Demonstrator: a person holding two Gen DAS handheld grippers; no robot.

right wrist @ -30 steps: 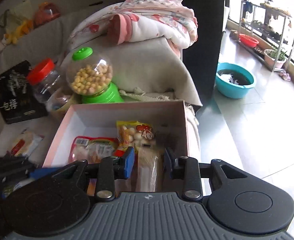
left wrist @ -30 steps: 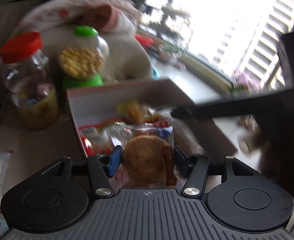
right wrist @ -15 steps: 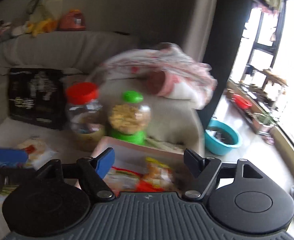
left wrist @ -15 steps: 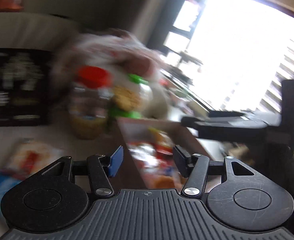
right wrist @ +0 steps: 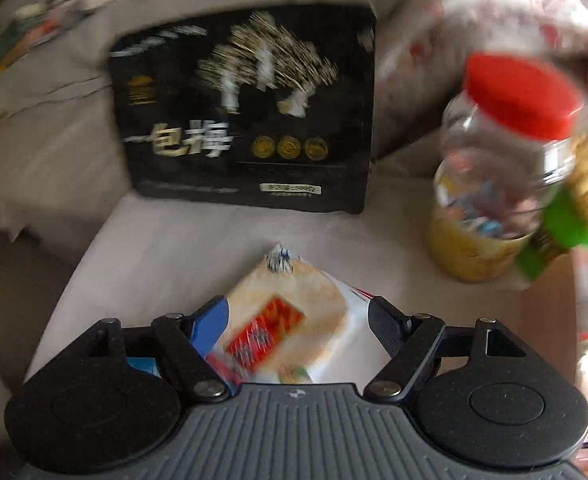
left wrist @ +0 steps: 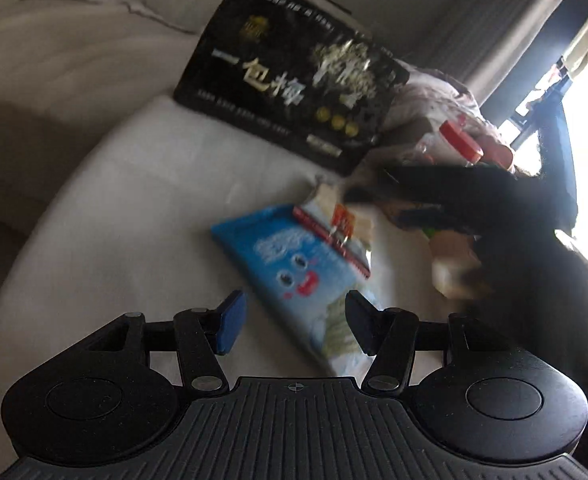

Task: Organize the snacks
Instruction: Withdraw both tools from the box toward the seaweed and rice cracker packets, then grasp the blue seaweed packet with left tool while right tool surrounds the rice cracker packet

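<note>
Blurring hides the jar's (right wrist: pixel 498 184) contents; left tongs (left wrist: pixel 294 322) and right tongs (right wrist: pixel 298 326) gape, released

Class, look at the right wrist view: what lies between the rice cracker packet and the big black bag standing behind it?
Nothing: only bare pale cushion separates the rice cracker packet from the black bag. The right wrist view shows this.

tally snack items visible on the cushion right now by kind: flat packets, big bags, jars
Flat packets: 2, the blue packet and the rice cracker packet overlapping it
Big bags: 1, the black bag
Jars: 2, the red-lidded jar and the green-based jar
Total: 5
</note>
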